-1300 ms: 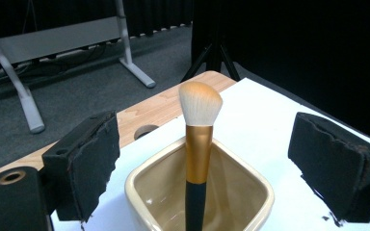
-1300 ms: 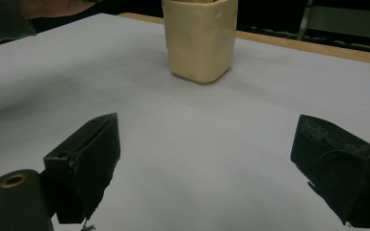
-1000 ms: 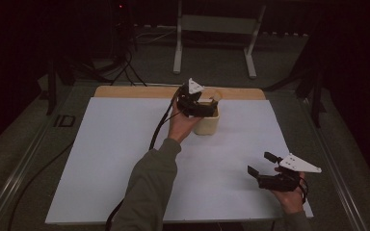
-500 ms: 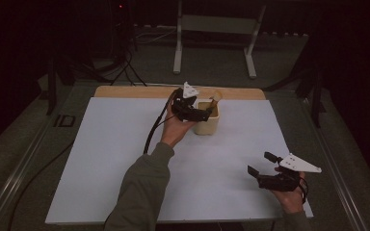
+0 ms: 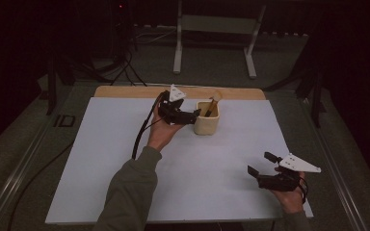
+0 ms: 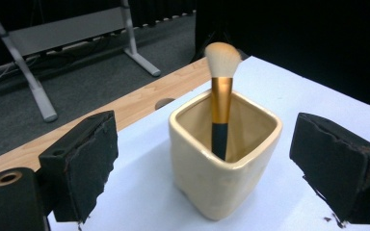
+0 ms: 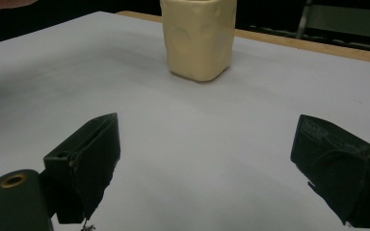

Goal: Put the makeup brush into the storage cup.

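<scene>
brush parked in the cup, left tongs just beside it

high view: the left gripper (image 5: 192, 115) hangs just beside the cream cup (image 5: 206, 119) at the far middle of the white mat (image 5: 125, 159), jaws spread and holding nothing. the makeup brush (image 5: 212, 104) stands in that cup, leaning, bristles up. the right gripper (image 5: 262, 168) sits well apart near the person's edge, jaws also spread, empty.

left gripper view: the brush's long axis runs close to upright, dark handle down in the cup, gold ferrule and pale bristle head above the rim. risk, as a judgement: a sideways sweep of a jaw could clip the cup wall and tip it, or knock the bristle head and lever the brush out.

right gripper view: the cup stands far ahead between the wide-apart jaws; nothing gripped.
</scene>
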Tool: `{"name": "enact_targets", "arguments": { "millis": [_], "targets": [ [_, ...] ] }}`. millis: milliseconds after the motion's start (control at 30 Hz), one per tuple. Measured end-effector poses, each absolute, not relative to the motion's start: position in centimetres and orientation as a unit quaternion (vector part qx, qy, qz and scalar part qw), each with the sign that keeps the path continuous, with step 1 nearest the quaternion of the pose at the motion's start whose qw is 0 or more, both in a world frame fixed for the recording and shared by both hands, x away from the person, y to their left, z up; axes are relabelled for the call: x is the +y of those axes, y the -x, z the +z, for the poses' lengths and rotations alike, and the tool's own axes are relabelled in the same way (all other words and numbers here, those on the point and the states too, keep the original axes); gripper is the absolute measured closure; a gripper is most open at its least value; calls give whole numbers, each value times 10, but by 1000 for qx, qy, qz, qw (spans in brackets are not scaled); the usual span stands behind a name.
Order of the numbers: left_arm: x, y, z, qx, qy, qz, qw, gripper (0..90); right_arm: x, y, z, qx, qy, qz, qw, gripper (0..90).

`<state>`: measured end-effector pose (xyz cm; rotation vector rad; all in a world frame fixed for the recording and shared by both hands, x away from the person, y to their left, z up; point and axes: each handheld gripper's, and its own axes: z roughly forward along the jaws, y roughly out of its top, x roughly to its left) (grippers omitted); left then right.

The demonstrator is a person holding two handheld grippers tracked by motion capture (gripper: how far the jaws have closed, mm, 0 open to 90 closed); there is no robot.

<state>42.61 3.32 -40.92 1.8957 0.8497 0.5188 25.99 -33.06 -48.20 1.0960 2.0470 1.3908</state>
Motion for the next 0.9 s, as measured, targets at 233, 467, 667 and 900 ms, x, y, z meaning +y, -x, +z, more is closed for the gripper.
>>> {"name": "enact_targets", "arguments": {
  "millis": [233,467,667,900],
  "targets": [
    [45,-419,-411,351,-775,213,481,105,-331,-260,-482,738,-396,501,216,102],
    [53,-411,-410,351,-775,216,480,104,-331,-260,-482,738,-396,501,217,101],
    [61,-405,-410,349,-777,217,477,104,-330,-260,-482,739,-396,500,216,102],
    [71,-397,-412,353,-776,221,474,103,-330,-261,-482,739,-396,500,217,102]
  ]
}}
